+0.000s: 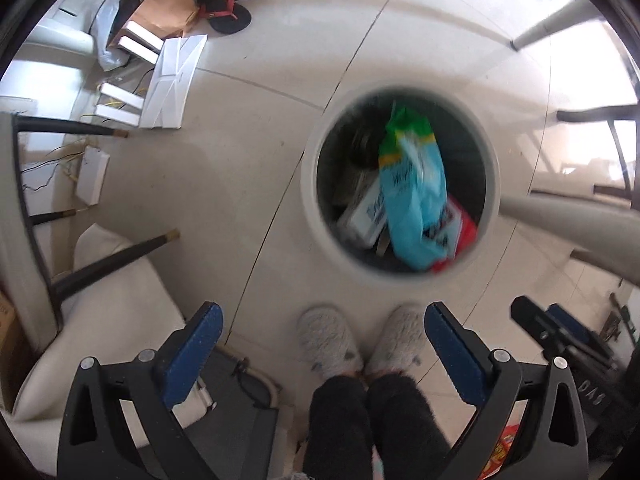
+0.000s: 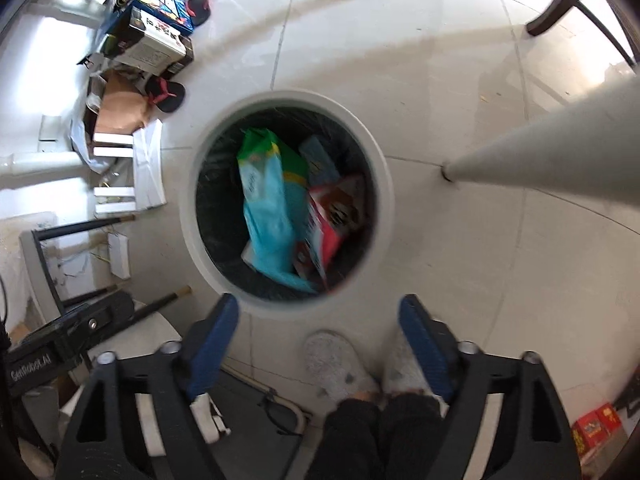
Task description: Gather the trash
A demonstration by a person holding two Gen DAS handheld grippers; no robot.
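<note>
- The left gripper (image 1: pixel 323 352) has its blue-padded jaws spread wide, nothing between them; grey slippers (image 1: pixel 328 342) show through the gap at the bottom of the frame.
- The right gripper (image 2: pixel 318 334) is likewise spread and empty, low in its frame.
- Just above each gripper sits a round white bin (image 1: pixel 310 184) on the tiled floor (image 1: pixel 248 160).
- Inside the bin lie a blue-and-green bag (image 1: pixel 416 196), a red packet (image 2: pixel 332 232) and a white box (image 1: pixel 366 216).
- Cartons (image 2: pixel 156 20) crowd the upper left of the right wrist view.
</note>
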